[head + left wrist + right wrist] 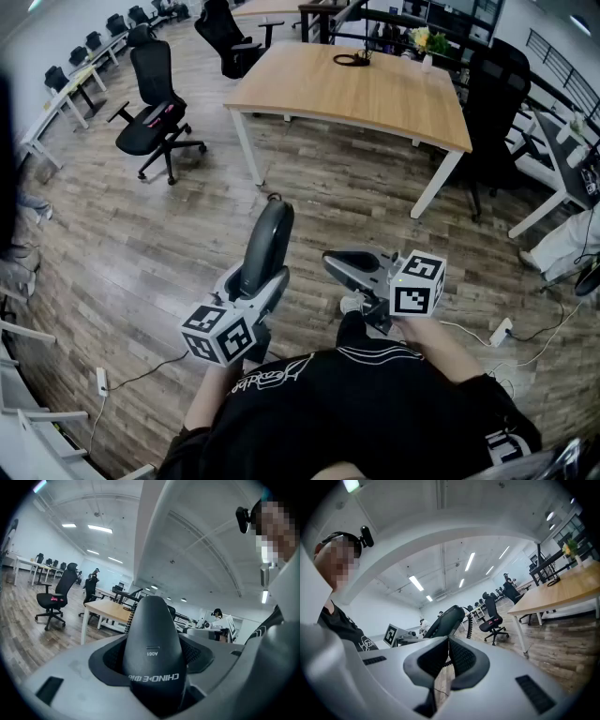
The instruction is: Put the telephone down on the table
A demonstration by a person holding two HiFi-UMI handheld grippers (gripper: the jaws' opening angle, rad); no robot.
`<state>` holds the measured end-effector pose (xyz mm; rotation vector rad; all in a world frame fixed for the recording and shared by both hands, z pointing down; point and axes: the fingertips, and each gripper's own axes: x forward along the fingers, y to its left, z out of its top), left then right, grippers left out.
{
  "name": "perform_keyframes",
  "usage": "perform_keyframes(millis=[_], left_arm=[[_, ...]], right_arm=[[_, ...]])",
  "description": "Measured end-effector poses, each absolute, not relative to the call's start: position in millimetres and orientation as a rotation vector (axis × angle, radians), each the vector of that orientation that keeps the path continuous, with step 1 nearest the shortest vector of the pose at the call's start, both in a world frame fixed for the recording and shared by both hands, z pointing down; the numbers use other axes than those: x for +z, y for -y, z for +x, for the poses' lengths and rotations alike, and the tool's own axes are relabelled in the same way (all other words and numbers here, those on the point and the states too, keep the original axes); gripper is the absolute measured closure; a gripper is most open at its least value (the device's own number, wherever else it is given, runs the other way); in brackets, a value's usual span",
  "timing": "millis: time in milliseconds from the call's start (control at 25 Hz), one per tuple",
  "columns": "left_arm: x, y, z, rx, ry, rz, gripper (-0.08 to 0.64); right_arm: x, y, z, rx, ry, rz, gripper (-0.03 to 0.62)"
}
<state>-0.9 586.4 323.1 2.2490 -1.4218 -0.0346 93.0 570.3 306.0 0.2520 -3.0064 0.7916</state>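
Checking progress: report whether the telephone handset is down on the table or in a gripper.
Held: the left gripper clamps the telephone handset in the air over the floor, short of the wooden table.

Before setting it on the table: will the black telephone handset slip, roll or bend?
The handset looks like smooth hard plastic, probably rigid but slippery. Its rounded back may rock on the table. The coiled cord could tug it.

Bright, even indoor light from ceiling strip lights (101,528). Soft, faint shadows under the worktop (356,89). Heavy fisheye bend and dark vignetted corners in both gripper views. Far left of the worktop, the head view's edge smears dark. Telephone (152,653) close to lens, print sharp.
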Motion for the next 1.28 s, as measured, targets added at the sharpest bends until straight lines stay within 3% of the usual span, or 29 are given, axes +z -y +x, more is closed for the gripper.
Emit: perform_keyframes(millis=[440, 840, 1280], left_arm=[[338.6, -496.6, 12.3, -0.042, 1.423, 2.208, 0.276], [356.6, -350.6, 40.8, -0.038, 1.414, 2.156, 0.276], [327.0, -239.7, 63.7, -0.074, 1.466, 2.186, 0.276]], right_arm=[[323.1, -477.4, 107.6, 0.85, 3.014, 0.23, 0.552], [342.7, -330.6, 137.8, 0.906, 2.991, 0.227, 0.551], [314.9, -212.3, 170.0, 0.843, 3.041, 0.22, 0.551]])
